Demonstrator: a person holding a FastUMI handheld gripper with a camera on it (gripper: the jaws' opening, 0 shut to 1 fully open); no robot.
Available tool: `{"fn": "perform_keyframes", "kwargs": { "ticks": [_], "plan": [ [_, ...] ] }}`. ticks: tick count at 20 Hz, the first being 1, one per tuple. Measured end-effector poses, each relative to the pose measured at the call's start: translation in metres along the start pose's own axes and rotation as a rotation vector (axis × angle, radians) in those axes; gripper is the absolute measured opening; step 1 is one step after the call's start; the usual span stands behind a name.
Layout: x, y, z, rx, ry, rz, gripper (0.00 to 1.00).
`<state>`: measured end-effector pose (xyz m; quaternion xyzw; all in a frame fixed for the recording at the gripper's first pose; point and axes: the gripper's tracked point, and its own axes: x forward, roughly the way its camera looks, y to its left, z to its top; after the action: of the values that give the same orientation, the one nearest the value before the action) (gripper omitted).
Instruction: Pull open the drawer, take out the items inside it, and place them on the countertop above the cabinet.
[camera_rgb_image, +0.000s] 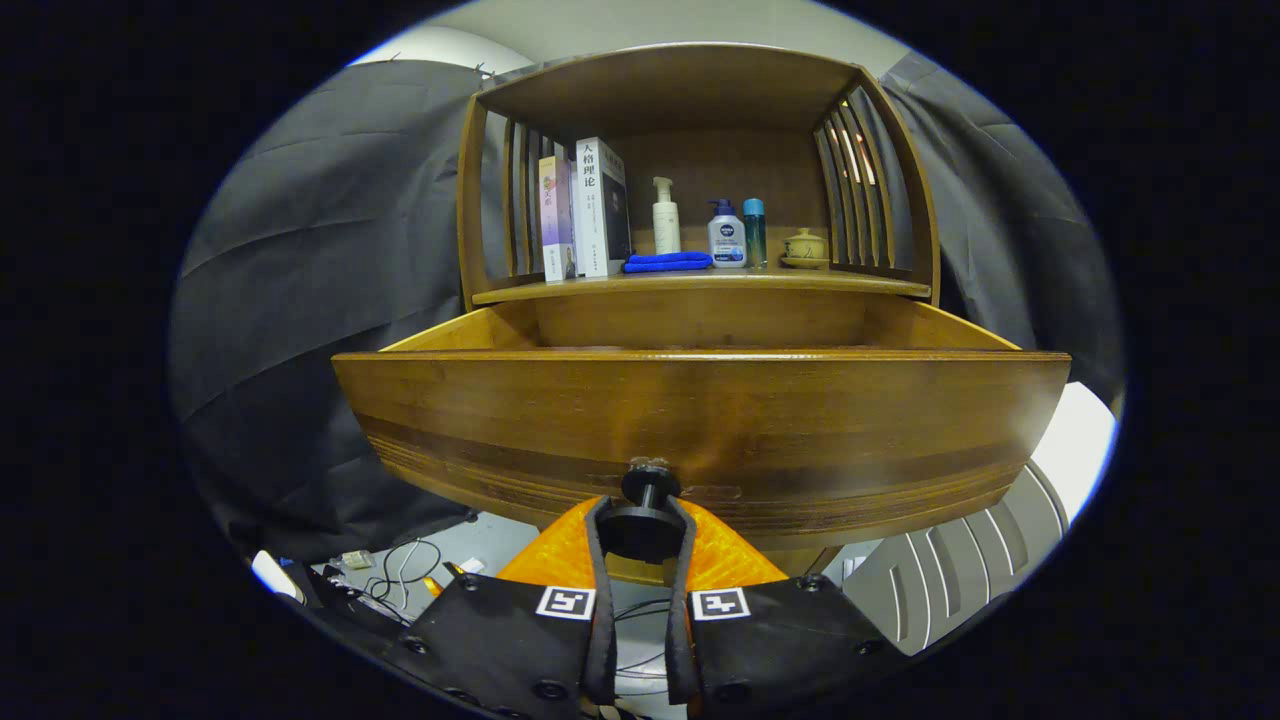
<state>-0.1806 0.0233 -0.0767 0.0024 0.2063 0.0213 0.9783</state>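
**Drawer out, knob in your jaws**

The drawer (700, 430) stands pulled well out of the cabinet (700, 150), its broad front running crosswise just ahead of you and its open top above your line of sight, so what lies inside is hidden behind the front panel. The round dark knob (648, 515) sits at the middle of that front, low down, and your gripper (642, 530) has its jaws narrowed around it, both fingers (598, 560) pressing on its disc from either side. Your next move likely turns on one relation: the drawer's interior lies up and beyond the jaws, so you would have to let go, rise over the front edge and reach down in. Above the drawer, the tabletop (700, 285) already carries books (585, 210), a blue cloth (668, 262), bottles (727, 235) and a small lidded cup (805, 247).
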Motion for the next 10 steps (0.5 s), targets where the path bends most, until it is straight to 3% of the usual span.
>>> {"fn": "perform_keyframes", "kwargs": {
  "ticks": [8,10],
  "plan": [
    [-0.0096,0.004,-0.0065,0.0,-0.002,0.013,0.22],
    [-0.0115,0.0061,-0.0069,0.017,0.002,0.029,0.32]
  ]
}}
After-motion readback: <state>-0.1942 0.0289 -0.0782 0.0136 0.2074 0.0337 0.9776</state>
